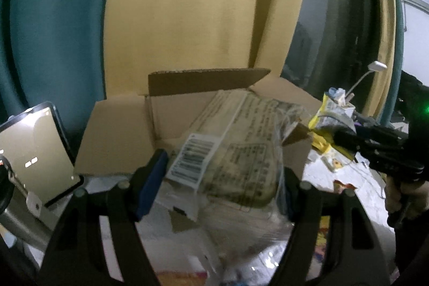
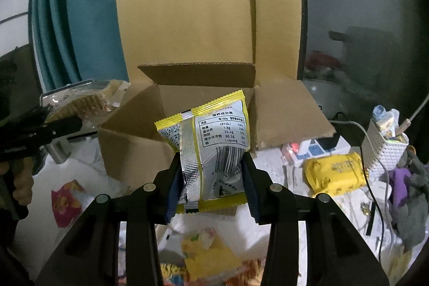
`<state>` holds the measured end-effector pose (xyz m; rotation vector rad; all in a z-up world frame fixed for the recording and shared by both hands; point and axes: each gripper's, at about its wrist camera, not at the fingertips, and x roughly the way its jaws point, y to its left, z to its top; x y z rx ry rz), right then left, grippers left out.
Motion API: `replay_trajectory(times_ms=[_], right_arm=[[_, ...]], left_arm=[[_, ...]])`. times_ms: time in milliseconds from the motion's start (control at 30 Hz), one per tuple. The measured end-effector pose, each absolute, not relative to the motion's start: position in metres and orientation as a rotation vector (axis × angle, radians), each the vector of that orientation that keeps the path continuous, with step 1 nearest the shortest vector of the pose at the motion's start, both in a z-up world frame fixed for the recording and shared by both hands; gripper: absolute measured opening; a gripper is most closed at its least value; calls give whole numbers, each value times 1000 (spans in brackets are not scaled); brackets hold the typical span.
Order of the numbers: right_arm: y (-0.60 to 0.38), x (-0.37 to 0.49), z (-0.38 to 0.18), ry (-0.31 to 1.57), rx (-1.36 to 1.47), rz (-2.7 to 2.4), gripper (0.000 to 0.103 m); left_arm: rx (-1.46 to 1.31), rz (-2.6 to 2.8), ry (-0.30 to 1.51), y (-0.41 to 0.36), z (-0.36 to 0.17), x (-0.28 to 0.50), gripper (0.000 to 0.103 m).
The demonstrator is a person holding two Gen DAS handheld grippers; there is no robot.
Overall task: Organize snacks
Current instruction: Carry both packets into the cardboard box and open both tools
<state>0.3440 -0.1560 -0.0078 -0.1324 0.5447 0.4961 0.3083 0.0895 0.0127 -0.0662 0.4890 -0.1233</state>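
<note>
Right gripper [image 2: 211,178]: its blue-padded fingers [image 2: 173,186] pinch a yellow and silver snack packet [image 2: 211,141] from both sides, held upright in front of the open cardboard box [image 2: 128,141].
Packet print: crinkled foil with zigzag-cut ends and a back seam; a nutrition table in Chinese reads 1972kJ, 7.8g, 22.1g, 60.1g, 1100mg, with a barcode under it.
Left gripper [image 1: 214,178]: its fingers [image 1: 150,178] hold a clear plastic snack bag [image 1: 236,152] between them, over the box's near edge [image 1: 112,141].
Bag print: white barcode sticker and dense printed panels, too blurred to read; pale ridged pieces show through the film in the right wrist view.
Box: plain brown corrugated board, flaps spread outward, back flap standing up; it sits on the white surface [image 2: 268,219].
Behind the box: a tall flat sheet of cardboard [image 2: 187,4] and teal fabric [image 2: 88,18].
On the surface: a soft yellow pack [image 2: 335,173], a white perforated basket [image 2: 386,149] with small items, a pink wrapper [image 2: 67,200], cables.
Left side: a lit screen [image 1: 34,149] on a stand.
</note>
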Motion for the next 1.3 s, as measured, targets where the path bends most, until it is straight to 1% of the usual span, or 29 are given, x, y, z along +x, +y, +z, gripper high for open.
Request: replay_trajectory(times_ms=[300,467,567,633,667,700,733,767,800,833,867,1300], right_arm=[[-138,388,-8,543,-119,503,44],[-132,410,-9,543,-102,495,44],[-131,423,-10,542,-85,485,45],[-131,430,-12,547,-74,476,45],[-131,433,-12,551,-68,477,46],[-129,437,-12,555,-66,481,52],[-126,438,-11,548,-73,478,55],[-124,436,-9,534,-82,477,61],[-124,434,-7,525,-85,479,71],[-123,433,-6,520,-86,485,75],[-121,429,-4,516,-85,497,76],[-113,376,0,526,-135,532,77]], left_arm=[[-66,-107,496,94,6,353,74],[-130,-95,523,106,-1,377,75],[-163,-99,542,111,-4,389,79],[-170,-99,543,113,-5,393,85],[-170,-92,536,113,-4,393,88],[-171,-88,529,113,-3,392,90],[-173,-83,522,114,-2,391,91],[-174,-78,516,114,0,390,92],[-175,-77,509,114,1,388,94],[-177,-77,505,115,2,387,95],[-179,-77,503,115,3,385,95],[-175,-89,456,111,24,327,96]])
